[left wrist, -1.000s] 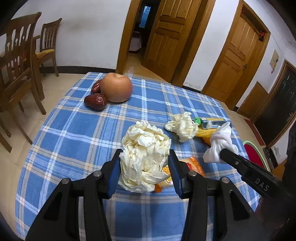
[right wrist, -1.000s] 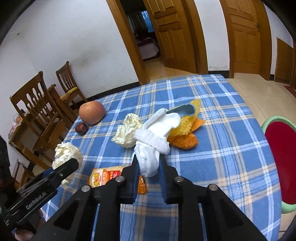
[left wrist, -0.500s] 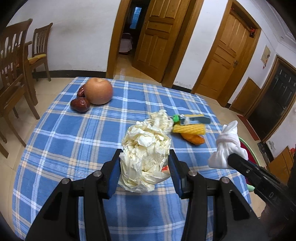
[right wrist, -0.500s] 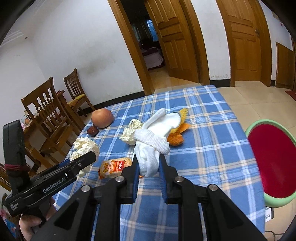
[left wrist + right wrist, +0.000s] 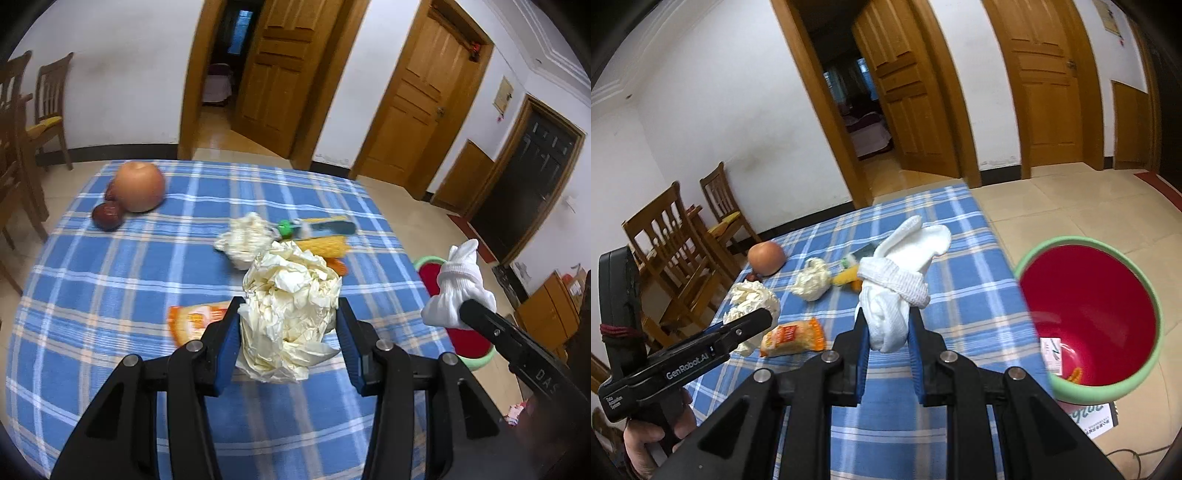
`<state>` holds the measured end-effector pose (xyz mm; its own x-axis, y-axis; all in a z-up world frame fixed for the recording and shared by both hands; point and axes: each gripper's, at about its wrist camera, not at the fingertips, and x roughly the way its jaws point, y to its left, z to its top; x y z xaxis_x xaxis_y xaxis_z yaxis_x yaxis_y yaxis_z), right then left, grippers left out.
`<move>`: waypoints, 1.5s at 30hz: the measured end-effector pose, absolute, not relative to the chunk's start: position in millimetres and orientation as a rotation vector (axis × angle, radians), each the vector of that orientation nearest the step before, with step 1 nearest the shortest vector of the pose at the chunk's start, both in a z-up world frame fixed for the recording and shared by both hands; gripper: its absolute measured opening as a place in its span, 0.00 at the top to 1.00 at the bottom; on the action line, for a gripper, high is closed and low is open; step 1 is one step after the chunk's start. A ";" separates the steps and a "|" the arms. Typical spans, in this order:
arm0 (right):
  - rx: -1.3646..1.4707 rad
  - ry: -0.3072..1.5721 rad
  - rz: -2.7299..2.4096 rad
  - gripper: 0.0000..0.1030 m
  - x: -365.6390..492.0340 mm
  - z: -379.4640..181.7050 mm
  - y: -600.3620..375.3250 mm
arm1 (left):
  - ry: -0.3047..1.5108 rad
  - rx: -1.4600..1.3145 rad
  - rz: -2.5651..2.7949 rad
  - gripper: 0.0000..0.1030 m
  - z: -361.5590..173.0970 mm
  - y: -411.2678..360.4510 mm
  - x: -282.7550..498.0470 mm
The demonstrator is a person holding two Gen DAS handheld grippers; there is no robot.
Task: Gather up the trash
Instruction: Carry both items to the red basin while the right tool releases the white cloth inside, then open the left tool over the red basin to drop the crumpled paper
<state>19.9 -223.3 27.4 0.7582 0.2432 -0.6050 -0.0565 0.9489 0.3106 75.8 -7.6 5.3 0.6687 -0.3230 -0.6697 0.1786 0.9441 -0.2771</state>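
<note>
The left gripper (image 5: 288, 332) pinches a light, crushable paper wad (image 5: 290, 310); the right gripper (image 5: 886, 332) pinches a soft, limp knotted sock (image 5: 894, 295) near the bin (image 5: 1145, 295).

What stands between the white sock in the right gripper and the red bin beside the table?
Nothing visible. The right gripper holds the sock above the table's edge, and the bin stands open on the floor just to its right, with only open air between them.
</note>
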 end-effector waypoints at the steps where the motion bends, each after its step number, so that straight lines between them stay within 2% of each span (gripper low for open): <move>1: 0.286 0.690 0.156 0.79 18.5 27.5 -228.3 | 0.793 -0.190 -0.297 0.53 5.7 -13.4 76.1; 16: 0.361 0.682 -0.003 0.79 1.1 17.8 -310.6 | 0.826 -0.106 -0.416 0.53 3.6 -97.1 88.9; 34: 0.459 0.743 -0.190 0.76 -10.4 -24.1 -401.1 | 0.872 0.006 -0.544 0.53 -19.4 -190.2 100.9; 40: 0.480 0.745 -0.190 0.60 -11.3 -29.3 -411.2 | 0.880 0.038 -0.573 0.53 -24.0 -213.6 105.2; 45: 0.493 0.729 -0.201 0.59 -15.9 -28.3 -419.2 | 0.890 0.062 -0.602 0.52 -28.0 -230.2 107.2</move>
<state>-15.9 -419.2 -28.3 0.7330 -0.0073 -0.6802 0.3430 0.8675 0.3603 107.2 -230.2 -28.0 0.4766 -0.4669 -0.7449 0.5171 0.8341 -0.1919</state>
